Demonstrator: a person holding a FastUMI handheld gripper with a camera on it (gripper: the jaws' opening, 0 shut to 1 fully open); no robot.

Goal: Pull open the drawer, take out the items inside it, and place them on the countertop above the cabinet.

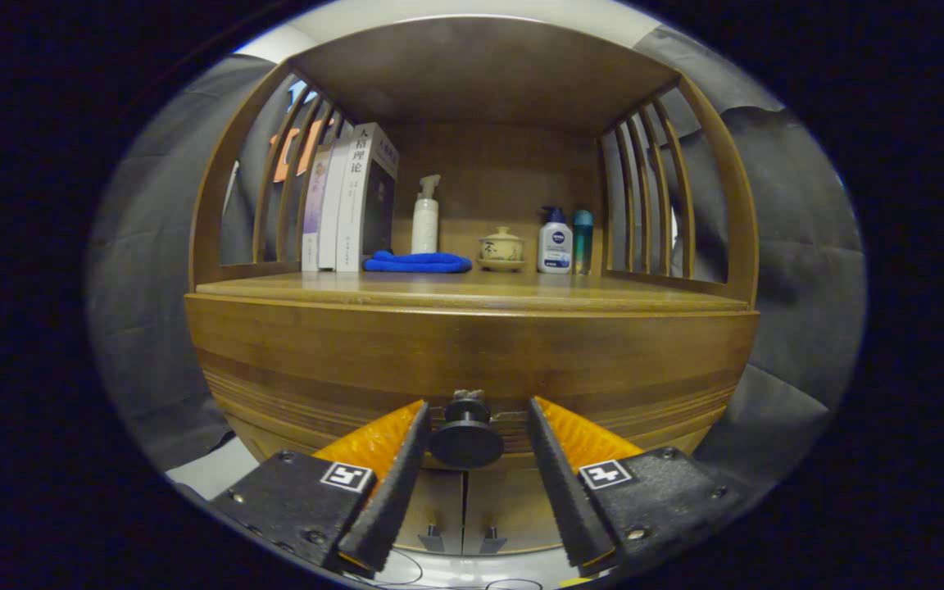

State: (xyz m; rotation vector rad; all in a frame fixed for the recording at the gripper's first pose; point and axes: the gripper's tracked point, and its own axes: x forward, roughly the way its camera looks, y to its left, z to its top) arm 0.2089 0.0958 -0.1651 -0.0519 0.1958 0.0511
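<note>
Countertop point(472, 288) above drawer knob point(466, 441), between spread hand-held gripper point(477, 426) fingers.

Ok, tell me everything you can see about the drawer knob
The drawer knob is a dark, round, disc-shaped pull on a short stem, fixed to the middle of the closed wooden drawer front under the countertop. Its matte face points straight outward. It sits between the open fingers of the hand-held gripper, with a gap on each side, so nothing is pressing on it.
</note>
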